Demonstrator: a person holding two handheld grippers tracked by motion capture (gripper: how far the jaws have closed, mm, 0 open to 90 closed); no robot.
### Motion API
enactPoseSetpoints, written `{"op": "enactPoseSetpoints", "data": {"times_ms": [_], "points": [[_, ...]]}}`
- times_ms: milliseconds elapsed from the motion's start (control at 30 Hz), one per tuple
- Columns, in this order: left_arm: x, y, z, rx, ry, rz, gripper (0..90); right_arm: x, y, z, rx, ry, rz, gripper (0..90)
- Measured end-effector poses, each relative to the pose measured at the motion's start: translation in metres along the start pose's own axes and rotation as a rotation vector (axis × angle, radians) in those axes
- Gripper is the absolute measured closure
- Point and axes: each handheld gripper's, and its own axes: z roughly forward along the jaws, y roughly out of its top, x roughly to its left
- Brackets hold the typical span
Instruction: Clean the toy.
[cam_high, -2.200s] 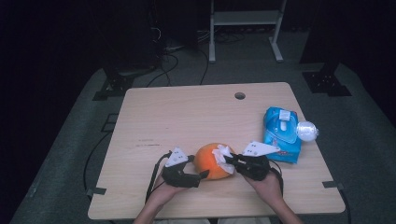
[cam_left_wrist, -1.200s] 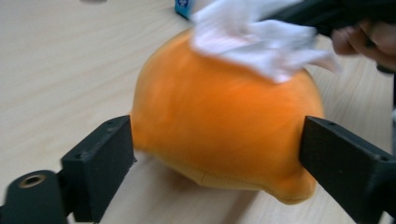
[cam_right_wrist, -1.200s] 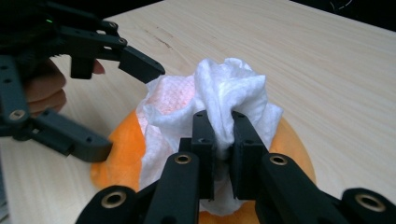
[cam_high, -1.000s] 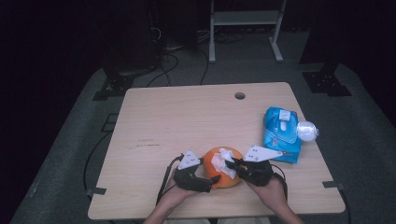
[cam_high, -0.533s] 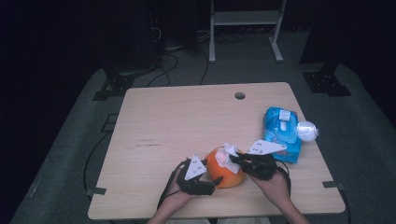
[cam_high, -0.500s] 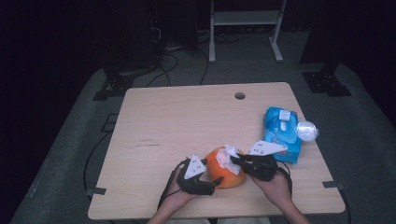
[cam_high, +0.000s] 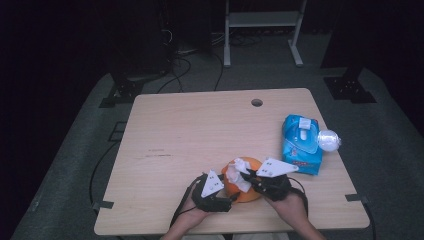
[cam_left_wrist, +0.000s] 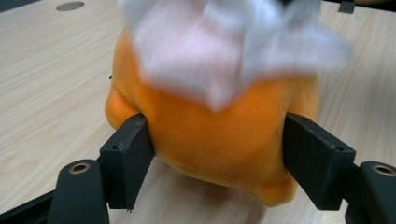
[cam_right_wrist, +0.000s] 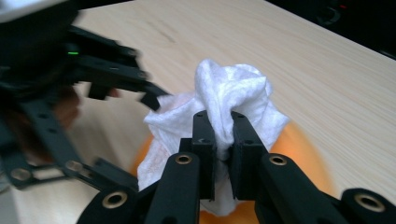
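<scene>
An orange plush ball (cam_high: 245, 190) rests on the wooden table (cam_high: 200, 135) near its front edge. My left gripper (cam_high: 222, 197) holds it from the near left. In the left gripper view both pads press the ball's (cam_left_wrist: 224, 140) sides, so the left gripper (cam_left_wrist: 219, 161) is shut on it. My right gripper (cam_high: 252, 179) comes in from the right, shut on a crumpled white wipe (cam_high: 240, 172) that lies on the ball's top. The right gripper view shows the wipe (cam_right_wrist: 233, 88) pinched in the right gripper (cam_right_wrist: 223, 140), with the orange ball (cam_right_wrist: 301, 154) below and the left gripper (cam_right_wrist: 149, 98) beyond.
A blue pack of wipes (cam_high: 301, 142) lies at the table's right, with a clear round ball (cam_high: 329, 140) beside it at the edge. A cable hole (cam_high: 257, 102) sits near the far edge. Dark floor with cables and stand legs surrounds the table.
The ball and both hands have shifted a little right and toward the front edge. My left gripper swung from the ball's left to its near side. The wipe moved over the ball's top.
</scene>
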Motion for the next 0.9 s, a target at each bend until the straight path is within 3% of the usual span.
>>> {"op": "enactPoseSetpoints", "data": {"times_ms": [33,133,200,333,400,467,600,667,700,767,833,900], "points": [[0.000,0.000,0.000,0.000,-0.003,0.002,27.5,-0.005,-0.003,-0.003,0.004,-0.013,0.014,81.5],[0.000,0.005,-0.002,-0.001,-0.010,0.011,20.8,-0.012,-0.013,-0.009,0.004,0.012,0.065,81.5],[-0.001,0.007,-0.002,-0.005,0.002,0.016,17.6,-0.004,-0.013,-0.009,0.001,0.019,0.050,81.3],[0.001,0.003,-0.001,0.029,0.013,0.021,21.8,0.008,-0.009,-0.001,-0.011,0.093,0.019,80.9],[0.003,0.001,-0.003,0.041,0.006,0.013,23.9,0.010,-0.008,0.002,0.000,0.076,-0.021,80.9],[0.004,0.000,-0.003,0.039,0.003,0.017,25.3,0.004,-0.008,0.001,-0.004,0.049,-0.004,81.0],[0.006,0.003,-0.006,0.007,-0.010,0.006,23.7,-0.019,-0.016,-0.004,-0.014,0.010,0.078,81.2],[0.004,0.009,-0.011,-0.030,0.023,0.023,18.5,-0.018,-0.017,-0.006,-0.013,-0.015,0.071,81.1],[0.004,0.011,-0.013,-0.061,0.038,0.025,17.6,-0.016,-0.016,-0.006,-0.014,-0.008,0.072,81.1],[0.003,0.013,-0.012,-0.077,0.040,0.035,17.3,-0.009,-0.016,-0.002,-0.027,0.062,0.088,81.0],[0.002,0.009,-0.007,-0.030,0.038,0.052,19.0,0.003,-0.013,0.003,-0.019,0.074,0.032,80.9],[0.006,0.005,-0.007,-0.026,0.011,0.015,20.2,0.003,-0.010,0.002,-0.015,0.058,0.016,81.2]]}}
